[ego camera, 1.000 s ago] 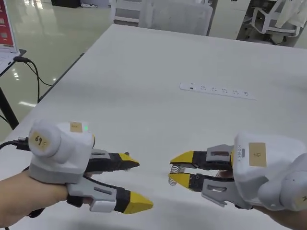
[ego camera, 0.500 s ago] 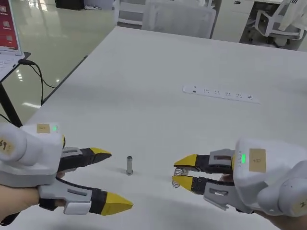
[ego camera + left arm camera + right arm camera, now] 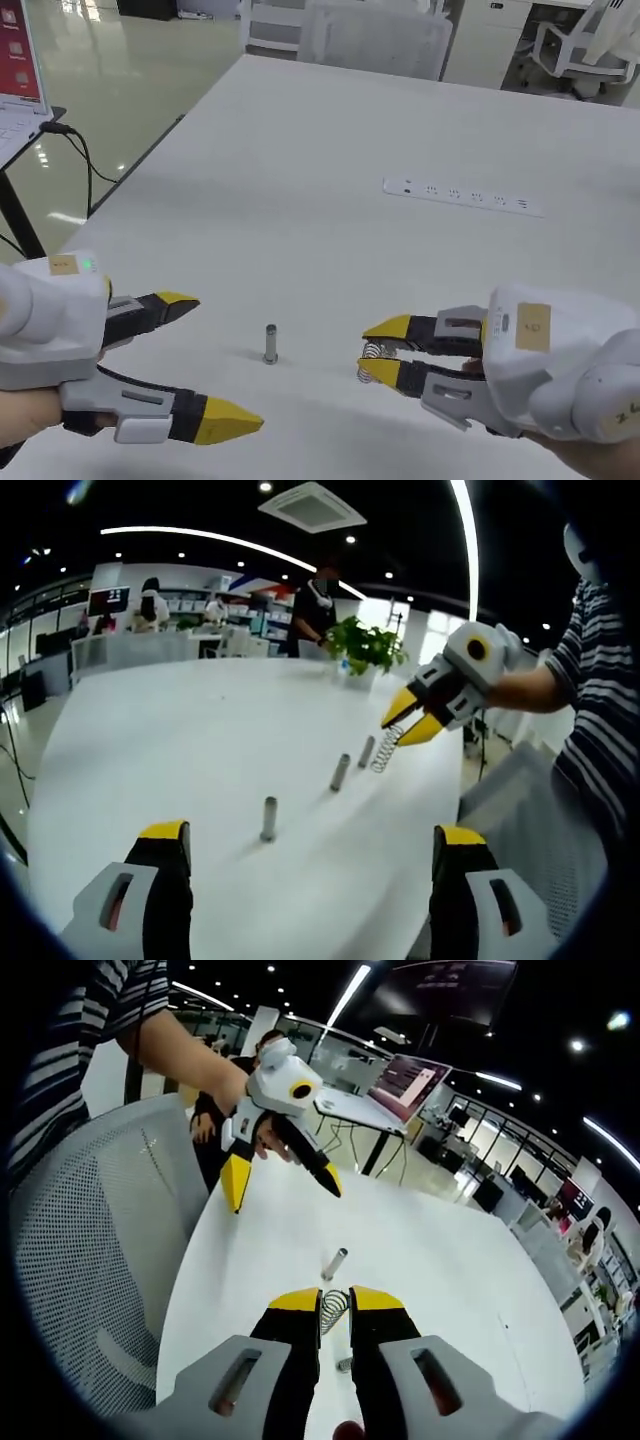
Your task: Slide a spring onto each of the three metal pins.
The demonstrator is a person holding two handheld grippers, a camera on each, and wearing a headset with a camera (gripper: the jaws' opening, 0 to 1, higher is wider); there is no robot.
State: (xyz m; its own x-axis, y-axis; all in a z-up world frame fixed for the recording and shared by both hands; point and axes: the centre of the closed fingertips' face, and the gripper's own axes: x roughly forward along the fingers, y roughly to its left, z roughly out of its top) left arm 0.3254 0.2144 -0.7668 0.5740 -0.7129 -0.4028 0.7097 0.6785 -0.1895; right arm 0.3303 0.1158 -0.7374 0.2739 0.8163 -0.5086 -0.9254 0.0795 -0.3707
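Metal pin (image 3: 270,344) uncovered, left tool (image 3: 222,362) withdrawn (spread)

White table (image 3: 330,140), office chairs (image 3: 372,38), glossy floor (image 3: 125,65)

spring (image 3: 372,352): small silver coil, pinched at one end in my right gripper (image 3: 336,1301), hanging from its tips | pins: three short grey metal posts standing bare in a row on the table (image 3: 330,150) | near pin (image 3: 268,818) | middle pin (image 3: 340,772) | far pin (image 3: 367,751), just beside the spring

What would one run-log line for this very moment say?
left gripper: open, empty | right gripper: shut on spring | three metal pins: upright on table, bare
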